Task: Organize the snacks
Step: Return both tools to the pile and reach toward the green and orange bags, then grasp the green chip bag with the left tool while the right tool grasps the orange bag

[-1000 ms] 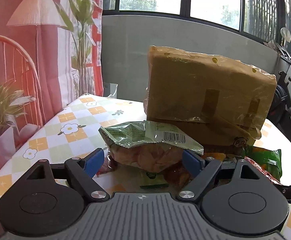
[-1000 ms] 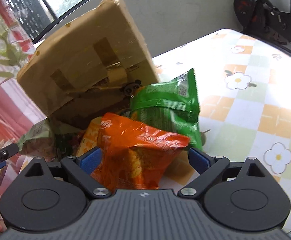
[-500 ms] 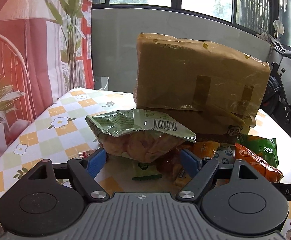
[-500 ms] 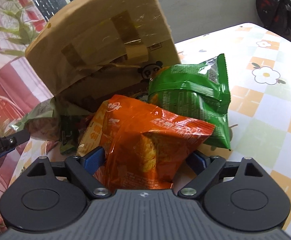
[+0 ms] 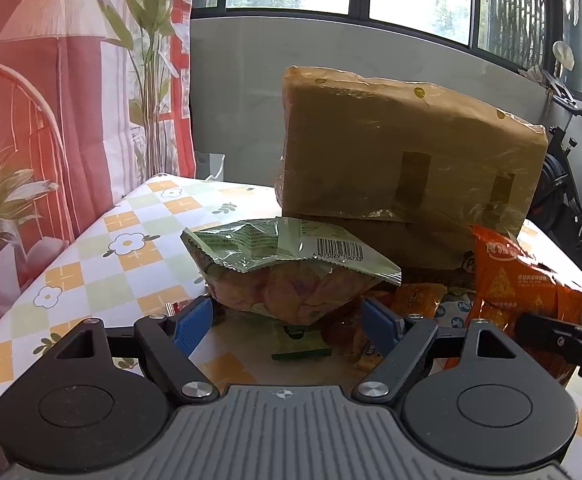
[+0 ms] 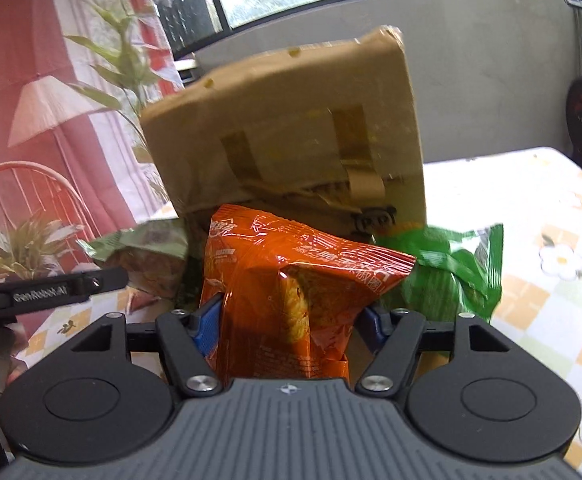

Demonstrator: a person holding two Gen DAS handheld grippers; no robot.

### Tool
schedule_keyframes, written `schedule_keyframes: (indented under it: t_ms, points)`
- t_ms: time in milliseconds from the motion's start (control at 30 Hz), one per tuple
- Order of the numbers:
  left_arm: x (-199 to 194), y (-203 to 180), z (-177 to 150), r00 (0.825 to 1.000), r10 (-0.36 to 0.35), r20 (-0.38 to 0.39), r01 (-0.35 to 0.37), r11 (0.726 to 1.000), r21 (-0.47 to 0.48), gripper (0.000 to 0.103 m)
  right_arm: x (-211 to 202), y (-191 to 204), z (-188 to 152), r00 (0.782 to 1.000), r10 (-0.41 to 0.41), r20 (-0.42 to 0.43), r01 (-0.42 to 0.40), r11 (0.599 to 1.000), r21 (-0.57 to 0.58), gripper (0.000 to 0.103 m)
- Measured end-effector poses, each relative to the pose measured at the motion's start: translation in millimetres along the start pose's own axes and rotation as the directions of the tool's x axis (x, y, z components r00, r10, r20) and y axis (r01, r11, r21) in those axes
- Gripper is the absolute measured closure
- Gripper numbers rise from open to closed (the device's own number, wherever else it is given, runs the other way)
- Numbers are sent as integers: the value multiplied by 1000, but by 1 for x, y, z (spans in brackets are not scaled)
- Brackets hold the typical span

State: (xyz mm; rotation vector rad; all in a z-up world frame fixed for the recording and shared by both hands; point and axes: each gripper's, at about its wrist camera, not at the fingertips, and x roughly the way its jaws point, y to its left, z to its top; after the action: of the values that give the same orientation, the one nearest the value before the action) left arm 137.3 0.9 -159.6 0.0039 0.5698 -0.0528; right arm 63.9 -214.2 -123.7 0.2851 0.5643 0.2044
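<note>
Right wrist, claw (image 6: 287,322) squeezing orange bag (image 6: 291,280)

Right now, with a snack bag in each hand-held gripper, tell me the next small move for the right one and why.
Probably lift it a little and carry it toward the brown cardboard box. The right hand-held gripper has just been closing on the orange snack bag, whose sides pinch in against the blue pads, so the grip looks set. The green bag lies close beside it.

A: What colours are the packets?
B: One orange snack bag (image 6: 291,300), a bright green bag (image 6: 463,268), and a pale green bag (image 5: 287,268) with a black barcode.
A: And the rest?
B: A tan cardboard box (image 5: 403,156); the worktop (image 5: 103,264) is checked orange, green and white with daisies.
</note>
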Motion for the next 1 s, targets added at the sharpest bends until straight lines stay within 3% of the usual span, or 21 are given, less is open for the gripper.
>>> schedule_keyframes:
  t_ms: [267, 533, 667, 767, 900, 1000]
  points:
    - [3, 0, -4, 1000, 9, -9, -9, 1000, 2, 20, 18, 16, 8, 990, 0, 138, 34, 969, -243, 35]
    - [6, 3, 1, 999, -30, 16, 30, 1000, 6, 19, 30, 8, -10, 996, 14, 91, 0, 989, -149, 35]
    - [5, 17, 26, 996, -24, 84, 28, 999, -43, 15, 26, 0, -9, 994, 9, 106, 4, 993, -121, 35]
    - [18, 28, 55, 994, 32, 101, -26, 998, -58, 11, 27, -5, -11, 995, 10, 101, 0, 994, -106, 35]
    - [60, 44, 82, 1000, 27, 5, -27, 996, -85, 10, 28, -9, -13, 996, 20, 82, -13, 996, -88, 35]
    - [89, 50, 85, 993, -1, -117, -9, 996, -84, 11, 27, -10, -14, 996, 21, 89, -14, 996, -85, 35]
